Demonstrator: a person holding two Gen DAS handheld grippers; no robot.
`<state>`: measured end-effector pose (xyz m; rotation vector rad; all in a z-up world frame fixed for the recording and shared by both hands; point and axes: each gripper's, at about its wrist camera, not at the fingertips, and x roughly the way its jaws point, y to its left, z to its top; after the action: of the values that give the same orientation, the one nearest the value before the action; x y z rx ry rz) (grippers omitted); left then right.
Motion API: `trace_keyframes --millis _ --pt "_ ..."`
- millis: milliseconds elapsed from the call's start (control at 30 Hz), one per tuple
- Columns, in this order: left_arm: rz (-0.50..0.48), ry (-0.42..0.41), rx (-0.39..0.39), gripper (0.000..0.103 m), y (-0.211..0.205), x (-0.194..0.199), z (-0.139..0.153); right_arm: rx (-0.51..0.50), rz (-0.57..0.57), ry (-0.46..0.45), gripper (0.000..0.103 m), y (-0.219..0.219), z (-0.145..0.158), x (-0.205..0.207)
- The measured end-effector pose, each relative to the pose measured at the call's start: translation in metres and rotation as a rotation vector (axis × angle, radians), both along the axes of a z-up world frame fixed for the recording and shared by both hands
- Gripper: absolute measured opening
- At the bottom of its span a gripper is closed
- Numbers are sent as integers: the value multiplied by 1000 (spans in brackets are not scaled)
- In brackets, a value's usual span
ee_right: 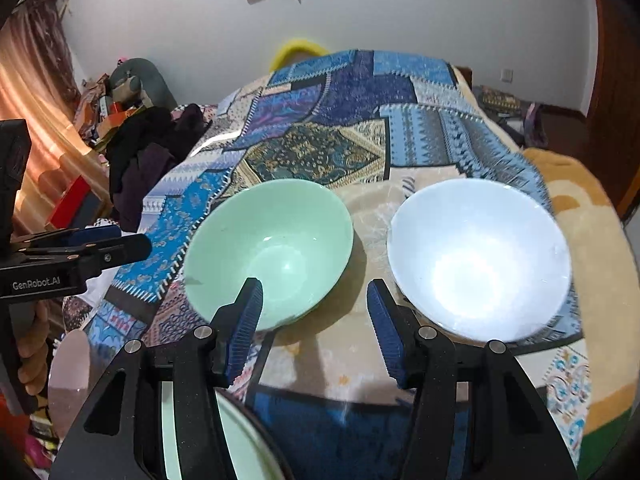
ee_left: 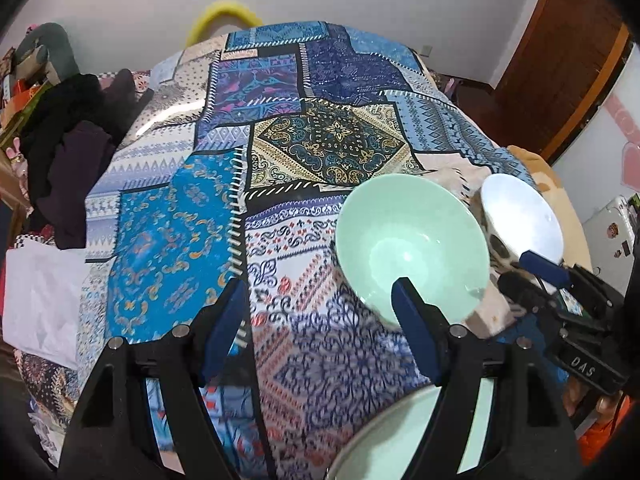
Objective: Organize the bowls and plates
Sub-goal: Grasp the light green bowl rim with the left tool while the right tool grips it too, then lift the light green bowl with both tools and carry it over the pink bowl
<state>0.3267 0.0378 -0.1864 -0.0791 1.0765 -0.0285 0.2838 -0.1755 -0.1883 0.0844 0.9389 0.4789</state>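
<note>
A mint green bowl [ee_left: 408, 240] [ee_right: 268, 248] and a white bowl [ee_left: 524, 216] [ee_right: 480, 260] stand side by side on a patchwork cloth [ee_left: 280, 152] [ee_right: 340, 120]. A mint green plate [ee_left: 404, 440] [ee_right: 236, 440] lies at the near edge, below the fingers. My left gripper [ee_left: 316, 320] is open and empty, its right finger in front of the green bowl's near rim. My right gripper [ee_right: 314, 320] is open and empty, over the gap between the two bowls. In the left wrist view the right gripper [ee_left: 560, 284] shows beside the white bowl.
A pile of dark clothes [ee_left: 76, 140] [ee_right: 148, 156] lies at the cloth's left edge. A tan blanket [ee_right: 580, 208] lies under the cloth on the right. Cluttered shelves [ee_right: 104, 108] stand at the far left. A wooden door [ee_left: 560, 52] is at the right.
</note>
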Motion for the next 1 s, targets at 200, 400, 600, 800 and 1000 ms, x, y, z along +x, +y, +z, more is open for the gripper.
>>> trace_keyframes --millis 200,400,600,800,1000 --pt "-20 35 -8 74 -2 27 -23 4 4 50 51 5 -15 16" --pt "-66 47 10 61 -11 42 -39 10 19 78 41 12 -23 27" --pt "-96 77 12 39 -15 48 -54 -23 28 70 40 20 -24 27" --pt "-104 116 -34 22 -14 51 -66 -14 34 112 34 21 -33 32" --pt "-122 94 -23 14 -21 46 -64 -18 8 115 24 19 -34 34"
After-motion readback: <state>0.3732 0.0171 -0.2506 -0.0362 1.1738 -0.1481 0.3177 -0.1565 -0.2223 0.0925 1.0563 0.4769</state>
